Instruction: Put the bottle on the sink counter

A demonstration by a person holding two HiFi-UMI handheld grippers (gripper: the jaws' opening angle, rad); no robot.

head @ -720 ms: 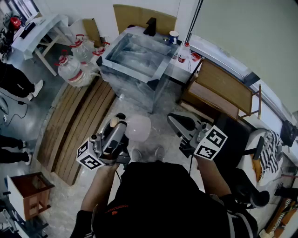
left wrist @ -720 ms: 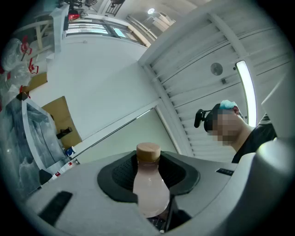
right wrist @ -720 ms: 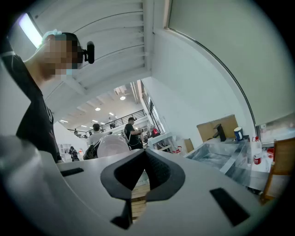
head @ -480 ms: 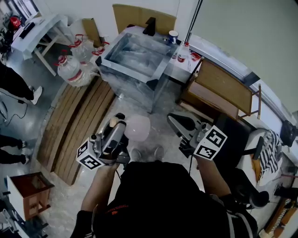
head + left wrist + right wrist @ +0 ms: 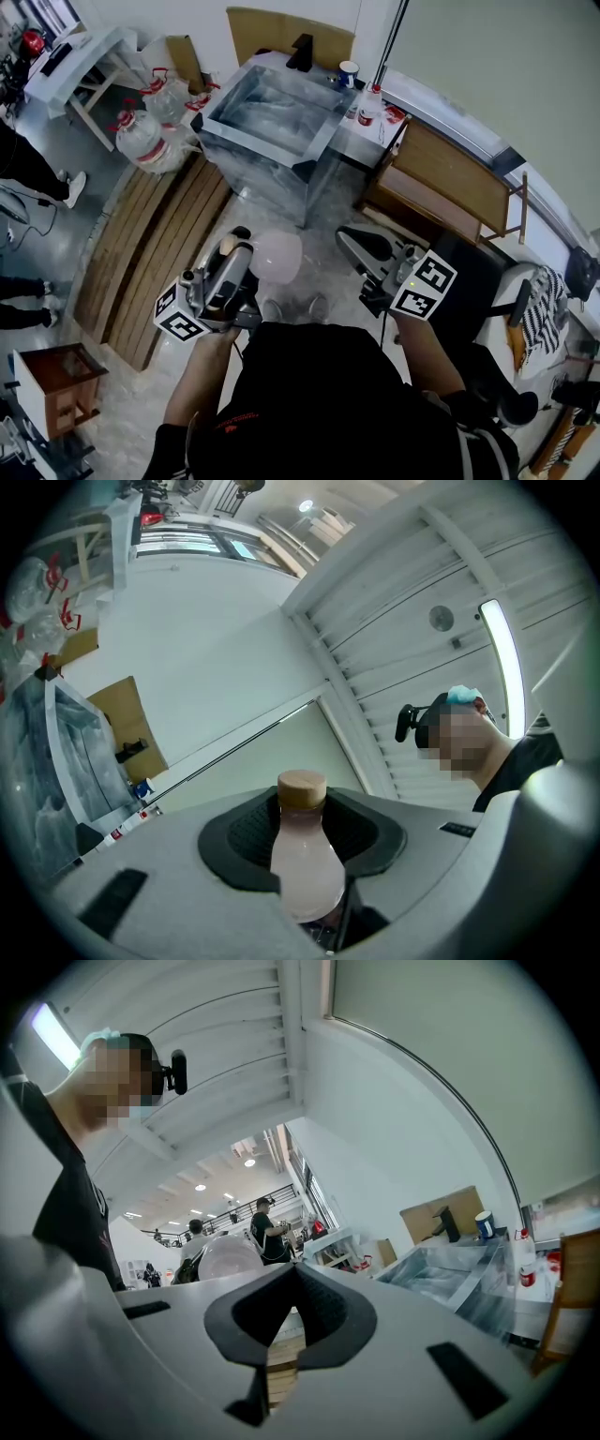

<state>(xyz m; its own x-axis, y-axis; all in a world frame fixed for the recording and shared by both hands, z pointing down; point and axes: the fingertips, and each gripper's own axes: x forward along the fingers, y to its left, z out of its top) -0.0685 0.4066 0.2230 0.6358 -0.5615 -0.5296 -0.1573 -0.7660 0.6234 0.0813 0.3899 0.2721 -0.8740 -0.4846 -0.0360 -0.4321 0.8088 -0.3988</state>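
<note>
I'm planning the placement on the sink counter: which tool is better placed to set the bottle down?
Left: the left tool grips the pinkish bottle; the right tool is shut and empty.

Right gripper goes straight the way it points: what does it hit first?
Way looks free nearby. The right gripper aims between the bottle on its left and the sink on its right, over the wooden slats; beyond, probably the white table, depth unclear.
</note>
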